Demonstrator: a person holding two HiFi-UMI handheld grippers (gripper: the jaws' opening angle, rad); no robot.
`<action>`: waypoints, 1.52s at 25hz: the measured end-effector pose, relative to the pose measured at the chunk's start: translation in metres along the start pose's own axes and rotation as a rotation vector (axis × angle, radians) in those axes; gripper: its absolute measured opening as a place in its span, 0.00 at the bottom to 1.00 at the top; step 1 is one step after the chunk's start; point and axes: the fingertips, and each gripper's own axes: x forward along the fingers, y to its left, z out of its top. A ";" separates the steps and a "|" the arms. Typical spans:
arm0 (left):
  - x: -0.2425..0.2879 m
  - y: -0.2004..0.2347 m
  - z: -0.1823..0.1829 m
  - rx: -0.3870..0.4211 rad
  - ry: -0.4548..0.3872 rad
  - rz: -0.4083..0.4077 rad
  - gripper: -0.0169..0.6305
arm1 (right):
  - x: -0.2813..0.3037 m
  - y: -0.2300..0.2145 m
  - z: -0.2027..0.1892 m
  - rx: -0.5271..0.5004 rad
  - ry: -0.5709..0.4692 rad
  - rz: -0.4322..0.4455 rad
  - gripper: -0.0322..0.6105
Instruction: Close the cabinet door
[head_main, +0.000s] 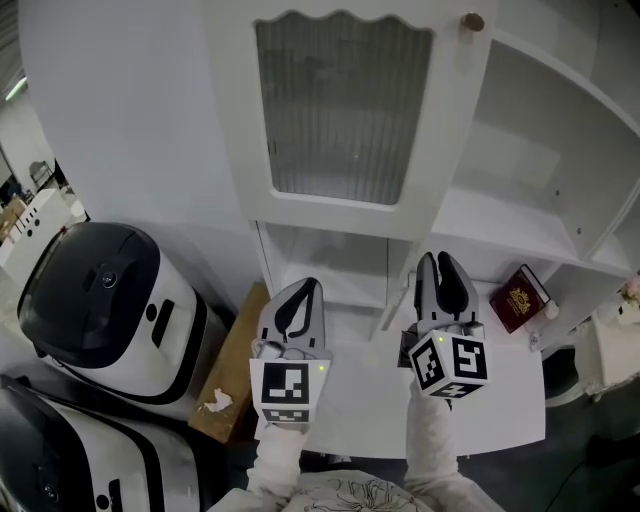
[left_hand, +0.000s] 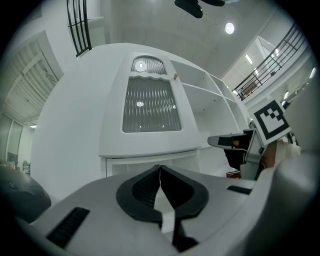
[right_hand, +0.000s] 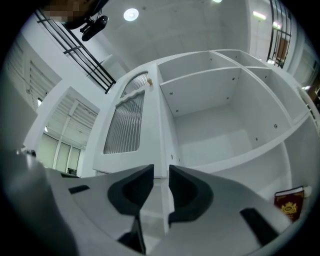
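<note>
The white cabinet's door (head_main: 340, 110), with a ribbed glass pane and a small round knob (head_main: 472, 21), stands swung open in front of me; bare white shelves (head_main: 520, 170) show to its right. My left gripper (head_main: 305, 292) is shut and empty, level below the door's bottom edge. My right gripper (head_main: 443, 265) is beside it, jaws a little apart with nothing pressed between them. In the right gripper view the door's edge (right_hand: 159, 125) lines up with the gap of the right gripper (right_hand: 161, 172), farther off. In the left gripper view the left gripper (left_hand: 160, 167) faces the door (left_hand: 150, 105).
A red book (head_main: 520, 297) stands on the low white shelf (head_main: 500, 400) at the right. Two black-and-white appliances (head_main: 100, 300) sit on the floor at the left, with a flat cardboard piece (head_main: 225, 390) next to them.
</note>
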 end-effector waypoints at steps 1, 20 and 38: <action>-0.002 -0.001 0.002 -0.001 -0.006 -0.007 0.03 | -0.005 0.000 0.002 -0.007 -0.001 -0.012 0.19; -0.028 -0.026 0.032 -0.013 -0.080 -0.092 0.03 | -0.073 0.012 0.025 -0.136 -0.018 -0.122 0.08; -0.040 -0.023 0.026 -0.027 -0.066 -0.085 0.03 | -0.080 0.015 0.020 -0.152 0.007 -0.131 0.06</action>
